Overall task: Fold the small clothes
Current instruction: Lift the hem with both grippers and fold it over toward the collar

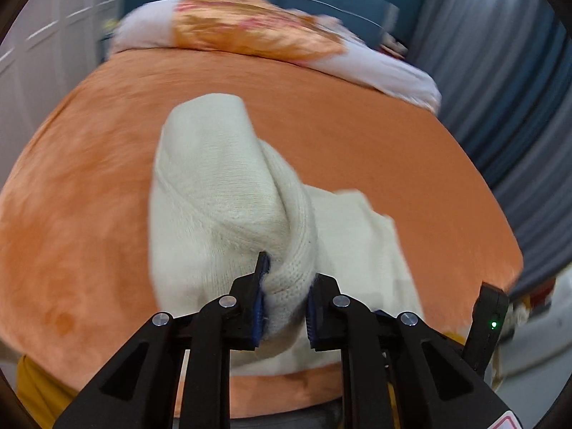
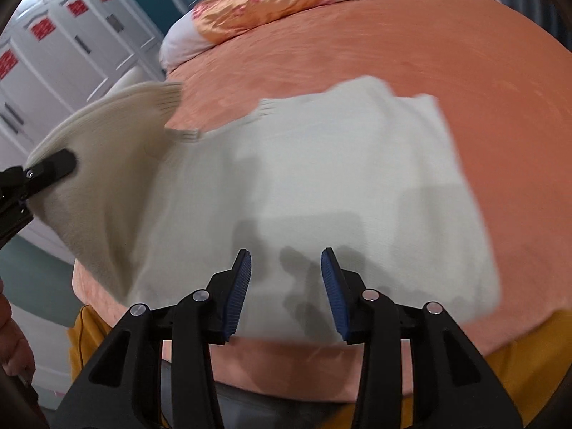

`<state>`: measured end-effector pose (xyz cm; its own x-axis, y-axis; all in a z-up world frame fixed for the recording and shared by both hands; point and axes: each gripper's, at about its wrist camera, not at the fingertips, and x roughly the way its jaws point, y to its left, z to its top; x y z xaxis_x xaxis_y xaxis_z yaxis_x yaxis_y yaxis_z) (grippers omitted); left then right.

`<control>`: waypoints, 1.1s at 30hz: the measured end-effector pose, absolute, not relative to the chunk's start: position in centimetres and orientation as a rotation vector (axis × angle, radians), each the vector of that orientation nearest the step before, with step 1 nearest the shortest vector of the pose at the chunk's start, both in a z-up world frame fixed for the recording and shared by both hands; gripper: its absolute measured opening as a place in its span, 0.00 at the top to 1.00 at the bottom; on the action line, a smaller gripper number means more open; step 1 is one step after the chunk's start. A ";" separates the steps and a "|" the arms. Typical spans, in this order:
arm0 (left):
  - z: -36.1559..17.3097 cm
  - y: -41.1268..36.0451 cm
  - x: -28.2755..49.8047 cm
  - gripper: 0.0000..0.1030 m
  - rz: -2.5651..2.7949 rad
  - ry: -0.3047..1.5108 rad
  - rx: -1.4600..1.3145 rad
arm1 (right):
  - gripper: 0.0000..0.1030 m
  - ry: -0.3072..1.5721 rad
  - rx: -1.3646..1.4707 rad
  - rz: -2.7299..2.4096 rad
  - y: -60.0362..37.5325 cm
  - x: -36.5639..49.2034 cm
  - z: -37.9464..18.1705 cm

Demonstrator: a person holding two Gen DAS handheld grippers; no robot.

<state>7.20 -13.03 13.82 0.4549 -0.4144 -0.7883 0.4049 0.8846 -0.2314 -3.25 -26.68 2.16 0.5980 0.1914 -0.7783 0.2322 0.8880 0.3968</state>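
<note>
A cream knit sweater point(image 2: 321, 186) lies on the orange bed cover point(image 2: 482, 71), near the front edge. My left gripper point(image 1: 286, 286) is shut on a bunched fold of the sweater point(image 1: 214, 186) and holds that side lifted off the bed. The lifted side point(image 2: 107, 150) and the left gripper point(image 2: 50, 168) also show at the left of the right wrist view. My right gripper point(image 2: 286, 271) is open and empty, just above the sweater's near edge, casting a shadow on it.
A gold and pink pillow point(image 1: 250, 25) on white bedding point(image 1: 393, 71) lies at the head of the bed. White wardrobe doors point(image 2: 71, 35) stand on the left. Grey-blue curtains point(image 1: 518, 89) hang on the right. A yellow cloth point(image 2: 518, 375) hangs below the bed's front edge.
</note>
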 end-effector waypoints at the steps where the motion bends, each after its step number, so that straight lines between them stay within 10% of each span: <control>1: 13.0 -15.1 6.9 0.86 -0.533 0.990 0.020 | 0.62 0.937 0.505 -0.033 -27.3 -3.8 2.1; 12: 5.5 -22.5 5.0 0.85 -0.522 1.057 0.266 | 0.60 0.884 0.649 -0.075 -33.0 -7.4 2.3; 18: 8.7 -18.8 2.0 0.34 -0.566 0.992 0.227 | 0.44 0.864 0.745 0.073 -33.8 -4.1 3.8; 28: 5.9 -10.1 0.8 0.26 -0.397 1.064 0.252 | 0.30 1.026 0.797 0.250 -29.5 3.4 1.9; 32: 4.5 -9.5 1.6 0.26 -0.363 1.073 0.240 | 0.35 1.093 0.756 0.268 -26.9 5.4 1.0; 33: 4.2 -9.7 1.7 0.26 -0.354 1.068 0.248 | 0.52 1.096 0.740 0.266 -26.5 5.8 1.0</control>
<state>1.67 -9.67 4.20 0.4344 -0.1622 -0.8860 0.3987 0.9167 0.0276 5.80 -26.47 1.00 0.4551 0.5401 -0.7079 0.1549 0.7349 0.6603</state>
